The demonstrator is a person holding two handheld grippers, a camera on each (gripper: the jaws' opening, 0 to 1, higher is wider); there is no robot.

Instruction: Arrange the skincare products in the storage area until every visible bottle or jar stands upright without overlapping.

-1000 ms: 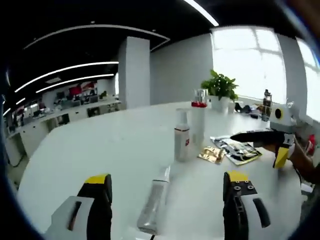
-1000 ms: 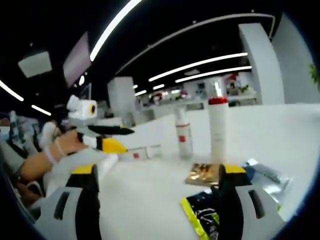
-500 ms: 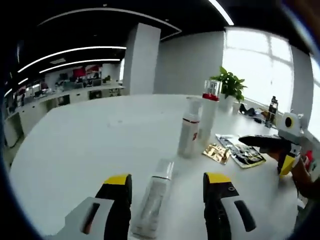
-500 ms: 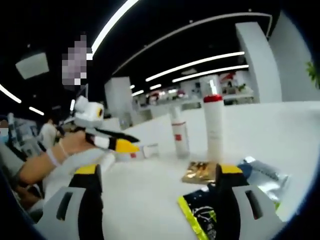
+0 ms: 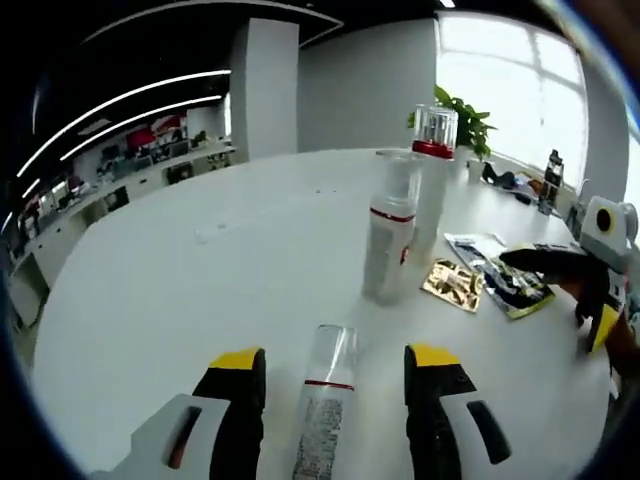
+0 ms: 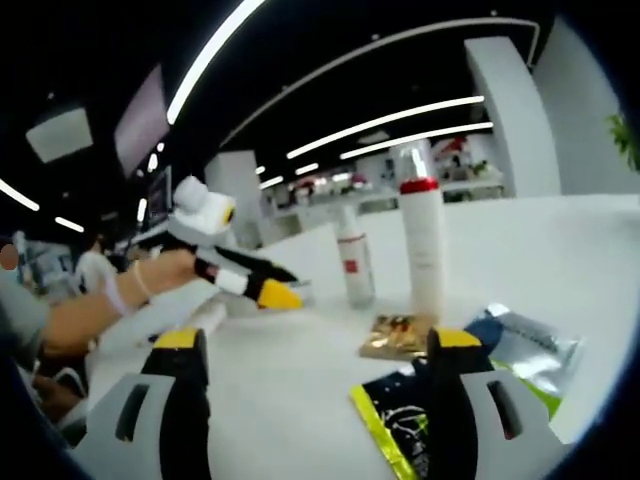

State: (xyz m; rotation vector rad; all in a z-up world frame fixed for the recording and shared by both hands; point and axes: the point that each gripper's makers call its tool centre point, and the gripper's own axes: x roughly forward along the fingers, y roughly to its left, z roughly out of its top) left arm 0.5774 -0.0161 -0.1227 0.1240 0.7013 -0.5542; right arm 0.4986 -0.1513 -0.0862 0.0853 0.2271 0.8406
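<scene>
Two bottles stand upright ahead of our left gripper [image 5: 335, 365]: a frosted bottle with a red band [image 5: 388, 240] and, just behind it, a taller white bottle with a red collar and clear cap [image 5: 432, 165]. A third, clear bottle [image 5: 325, 420] lies on its side on the white table [image 5: 200, 290], directly between our left gripper's yellow-tipped jaws. Those jaws stand spread to either side of it, with a gap showing on both sides, so we are not gripping it. Ahead and to the right of the upright pair lie a gold sachet [image 5: 452, 284] and a dark green-edged packet [image 5: 505, 285], flat on the table. Farther right, our right gripper [image 5: 575, 275] reaches in, held in a hand.

From the right gripper view, our own jaws are wide apart with nothing between them [image 6: 320, 345]. Just ahead lie the gold sachet [image 6: 395, 335], the dark packet with its yellow-green edge [image 6: 400, 425] and a silvery pouch [image 6: 530, 350]. Beyond them stand the red-collared bottle [image 6: 422, 245] and, to its left, the frosted bottle [image 6: 352, 262], apart from each other. The left gripper [image 6: 270, 285] comes in from the left, held by a hand [image 6: 160, 280], its tips low over the table.
</scene>
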